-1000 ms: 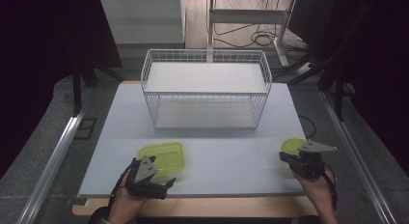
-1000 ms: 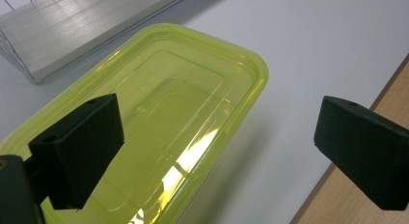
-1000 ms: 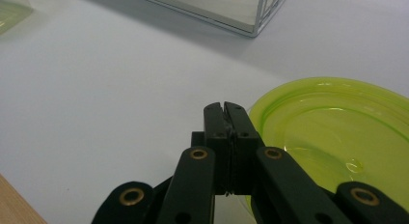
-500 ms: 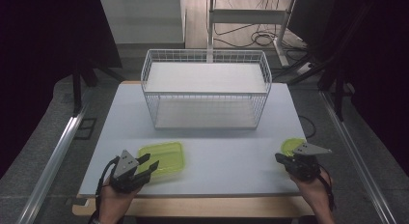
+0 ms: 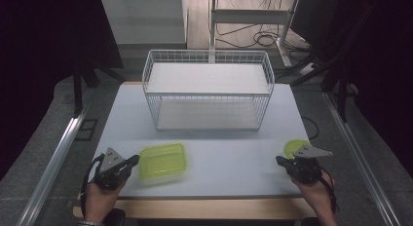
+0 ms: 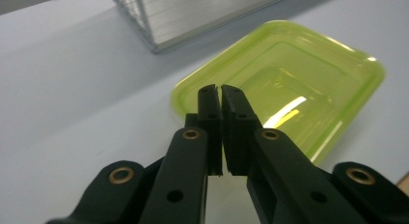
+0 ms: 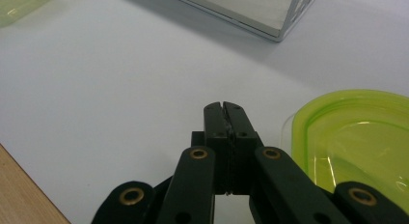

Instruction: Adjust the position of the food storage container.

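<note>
A rectangular lime-green container [image 5: 163, 160] lies on the white table near the front left; in the left gripper view this container [image 6: 289, 84] fills the middle. My left gripper [image 5: 135, 160] points at its left rim. The jaws have just been closing and now stand shut [image 6: 221, 89] at the near rim, with nothing visible between the pads. A smaller rounded green container [image 5: 294, 147] sits at the front right, and the right gripper view has it [image 7: 357, 147] at the right. My right gripper [image 5: 278, 160] is shut [image 7: 224, 105] just left of it, holding nothing.
A white wire basket [image 5: 208, 89] stands at the back middle of the table [image 5: 234, 162]. A wooden strip [image 5: 214, 209] runs along the front edge. Metal rails run along the floor on both sides. Cables lie on the floor behind.
My left gripper has drawn back to the left, off the rectangular container, and its jaws have gone from wide open to shut. The right gripper has stayed in place, shut.
</note>
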